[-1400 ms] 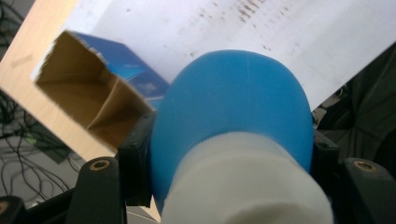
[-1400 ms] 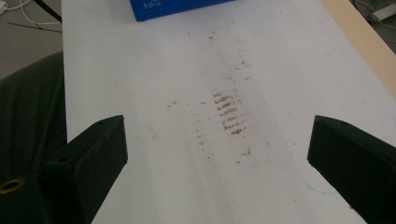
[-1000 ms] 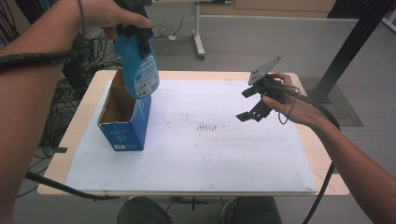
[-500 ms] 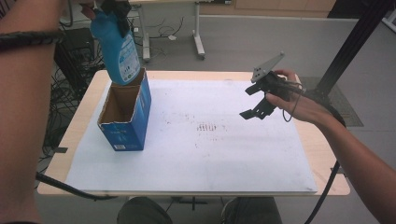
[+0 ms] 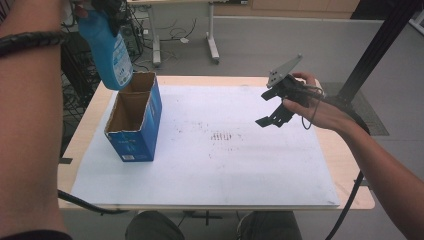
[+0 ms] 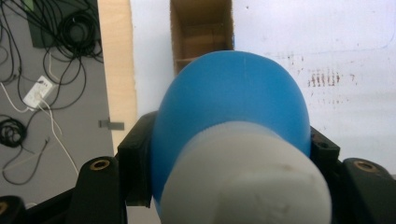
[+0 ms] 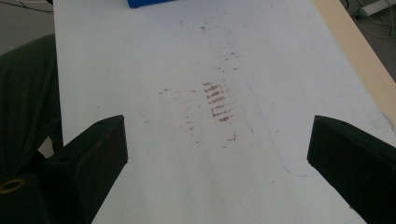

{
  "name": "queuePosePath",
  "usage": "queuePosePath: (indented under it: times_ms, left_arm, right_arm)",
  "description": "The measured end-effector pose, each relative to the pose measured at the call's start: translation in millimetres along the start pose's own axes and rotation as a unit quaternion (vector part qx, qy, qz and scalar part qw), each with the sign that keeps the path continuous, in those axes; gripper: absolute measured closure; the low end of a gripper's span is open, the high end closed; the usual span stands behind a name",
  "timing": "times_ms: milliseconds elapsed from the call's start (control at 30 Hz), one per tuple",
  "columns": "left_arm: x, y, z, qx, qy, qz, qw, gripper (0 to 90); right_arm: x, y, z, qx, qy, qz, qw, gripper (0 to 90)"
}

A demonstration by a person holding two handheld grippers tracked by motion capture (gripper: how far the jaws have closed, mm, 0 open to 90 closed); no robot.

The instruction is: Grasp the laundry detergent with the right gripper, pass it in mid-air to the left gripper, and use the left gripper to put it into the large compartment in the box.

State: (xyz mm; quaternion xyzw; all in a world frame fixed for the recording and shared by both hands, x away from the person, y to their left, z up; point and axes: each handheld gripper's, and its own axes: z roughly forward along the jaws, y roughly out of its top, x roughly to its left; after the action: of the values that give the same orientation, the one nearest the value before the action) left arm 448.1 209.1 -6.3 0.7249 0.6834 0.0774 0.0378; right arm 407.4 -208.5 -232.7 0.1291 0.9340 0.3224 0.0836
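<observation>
A blue bottle [image 5: 111,50] with a white cap [image 6: 243,177] hangs in the air above the far left corner of the table, over the open blue cardboard box [image 5: 132,122]. My left gripper [image 5: 107,7] is shut on it near the top, and both jaws press the blue body [image 6: 233,107] in the left gripper view, with the box's open mouth [image 6: 201,32] seen beyond it. My right gripper [image 5: 272,112] hovers over the right part of the white mat, jaws wide open with nothing between them [image 7: 217,154].
A white mat [image 5: 210,160] covers most of the wooden table [image 5: 350,165], with reddish-brown smudges [image 5: 225,136] at its middle. Cables and a power adapter [image 6: 35,93] lie on the floor to the left. A black post [image 5: 380,45] stands at the far right.
The left gripper has lifted the blue bottle up and to the left, clear of the box's mouth. The right gripper has stayed where it was.
</observation>
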Motion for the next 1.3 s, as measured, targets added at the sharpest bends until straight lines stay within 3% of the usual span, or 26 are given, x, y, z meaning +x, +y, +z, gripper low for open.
queuePosePath:
  times_ms: [167, 467, 1300]
  left_arm:
    - [6.6, -1.5, 10.2, -0.003, 0.002, -0.025, 0.9997, 37.0]
    - [11.8, -3.1, 24.2, 0.005, 0.002, -0.046, 0.9989, 37.0]
    - [16.0, -5.5, 57.4, 0.005, -0.003, -0.048, 0.9988, 36.9]
  right_arm:
    - [1.4, 0.8, -0.8, 0.001, -0.002, -0.005, 1.0, 5.1]
    - [2.9, 0.0, 0.7, 0.005, -0.001, -0.009, 0.9999, 5.1]
    - [2.2, -2.0, 3.7, 0.01, 0.0, -0.011, 0.9999, 5.2]
